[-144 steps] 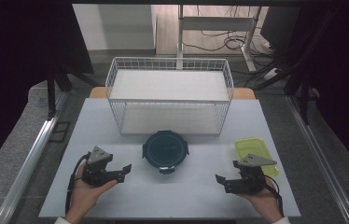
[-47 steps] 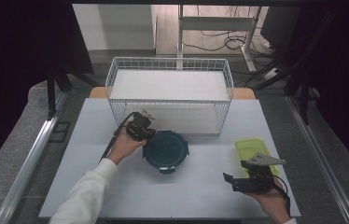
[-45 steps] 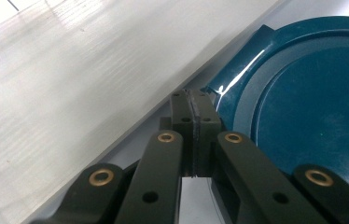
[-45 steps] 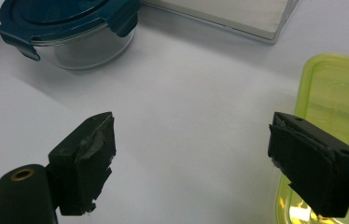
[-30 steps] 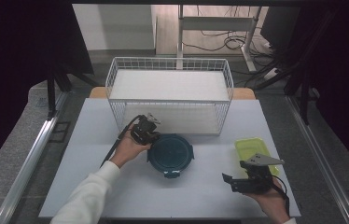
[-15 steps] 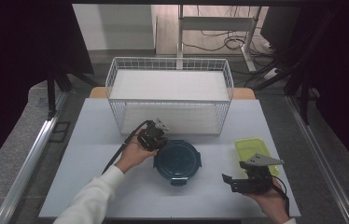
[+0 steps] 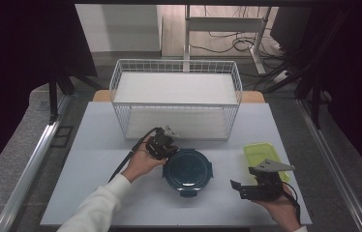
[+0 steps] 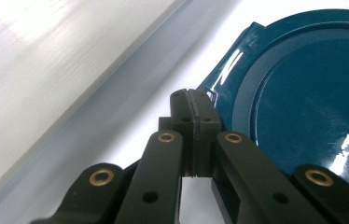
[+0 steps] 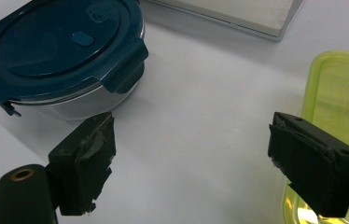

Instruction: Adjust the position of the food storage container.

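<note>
A round container with a dark blue latched lid stands mid-table. My left gripper is shut, pads pressed together with nothing between them. Its tips rest against the lid's rim beside a latch on the container's left side. My right gripper is held at the front right, open and holding nothing. It points left toward the container from a short distance away.
A white wire basket stands behind the container at the table's back. A yellow-green rectangular box lies just behind and beside the right gripper. The table's front edge runs close under both forearms.
My left gripper has travelled right and toward the front, and the blue-lidded container has slid that way ahead of it. The right gripper has stayed put.
</note>
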A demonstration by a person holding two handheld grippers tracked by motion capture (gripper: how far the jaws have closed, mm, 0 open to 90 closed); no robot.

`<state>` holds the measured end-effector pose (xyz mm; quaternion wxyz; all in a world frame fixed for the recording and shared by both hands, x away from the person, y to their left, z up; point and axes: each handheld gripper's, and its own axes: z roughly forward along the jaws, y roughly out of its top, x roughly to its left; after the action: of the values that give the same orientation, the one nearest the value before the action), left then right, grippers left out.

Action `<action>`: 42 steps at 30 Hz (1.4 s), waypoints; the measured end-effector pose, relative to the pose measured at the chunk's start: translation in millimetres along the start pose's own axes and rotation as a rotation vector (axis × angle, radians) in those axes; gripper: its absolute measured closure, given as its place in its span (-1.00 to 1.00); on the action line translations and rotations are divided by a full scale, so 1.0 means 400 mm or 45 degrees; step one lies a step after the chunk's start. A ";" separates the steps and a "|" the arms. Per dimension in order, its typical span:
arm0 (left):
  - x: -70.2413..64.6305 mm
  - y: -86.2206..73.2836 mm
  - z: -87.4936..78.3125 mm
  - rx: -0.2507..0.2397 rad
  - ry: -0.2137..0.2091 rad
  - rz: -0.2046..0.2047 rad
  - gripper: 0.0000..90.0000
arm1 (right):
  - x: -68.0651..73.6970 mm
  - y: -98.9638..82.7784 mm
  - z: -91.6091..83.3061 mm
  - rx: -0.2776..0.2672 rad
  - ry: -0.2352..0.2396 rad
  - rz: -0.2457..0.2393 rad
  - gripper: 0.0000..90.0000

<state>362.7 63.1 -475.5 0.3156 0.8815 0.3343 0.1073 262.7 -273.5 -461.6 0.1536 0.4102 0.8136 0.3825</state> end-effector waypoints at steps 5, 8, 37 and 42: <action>0.005 0.000 0.000 0.003 -0.023 -0.012 1.00 | 0.000 0.000 0.000 0.000 0.000 0.001 -0.67; 0.010 -0.001 0.001 0.004 -0.043 -0.043 1.00 | -0.001 0.000 -0.002 -0.004 -0.002 0.003 -0.67; -0.014 -0.211 -0.208 -0.178 -0.065 -0.351 -0.46 | 0.014 -0.004 0.006 -0.018 0.025 -0.017 -0.67; -0.020 -0.221 -0.203 -0.179 -0.047 -0.351 -0.46 | 0.016 -0.004 0.009 -0.016 0.042 -0.017 -0.67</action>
<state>278.1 148.3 -467.9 0.3945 0.8047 0.4380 0.0700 259.8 -267.1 -464.7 0.1450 0.3974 0.8163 0.3933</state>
